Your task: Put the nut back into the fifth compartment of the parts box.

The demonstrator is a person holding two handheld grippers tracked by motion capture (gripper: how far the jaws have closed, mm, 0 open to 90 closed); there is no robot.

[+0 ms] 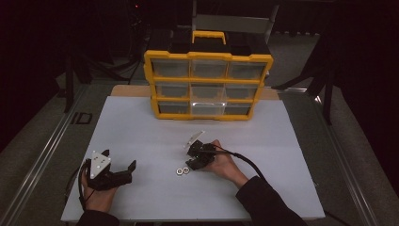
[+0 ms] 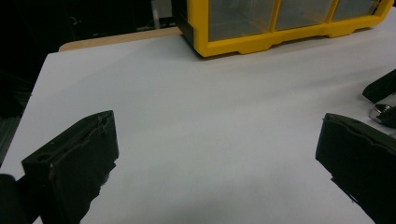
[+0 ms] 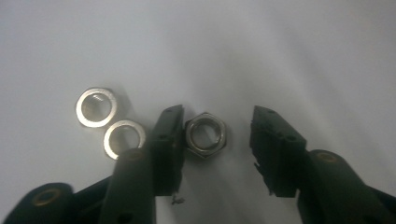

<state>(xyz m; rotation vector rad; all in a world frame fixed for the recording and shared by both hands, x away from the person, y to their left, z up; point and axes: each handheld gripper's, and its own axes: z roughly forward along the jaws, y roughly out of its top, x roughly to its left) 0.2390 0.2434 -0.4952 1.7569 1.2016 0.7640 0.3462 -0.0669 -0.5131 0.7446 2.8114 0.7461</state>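
White and bare for the most part, the surface [image 1: 141, 132] fills the middle of the high view, with dark floor around it. At lower centre of that view the right claw [image 3: 215, 130] points down at the sheet; in the right gripper view its jaws straddle one hex nut [image 3: 205, 134] lying flat, the left jaw touching the nut's side and the right jaw apart from it, so the nut is bracketed but not yet pinched. I judge the straddle is there to lift this nut alone. Two more nuts [image 3: 111, 122] lie just beyond the left jaw, touching each other at left centre of the frame: three nuts in all. The left claw [image 1: 120, 162], at lower left of the high view, rests spread wide and holding nothing, probably parked out of the way. At upper centre stands one yellow drawer cabinet [image 1: 208, 84] with nine clear drawers in three rows of three, likely the nuts' destination.
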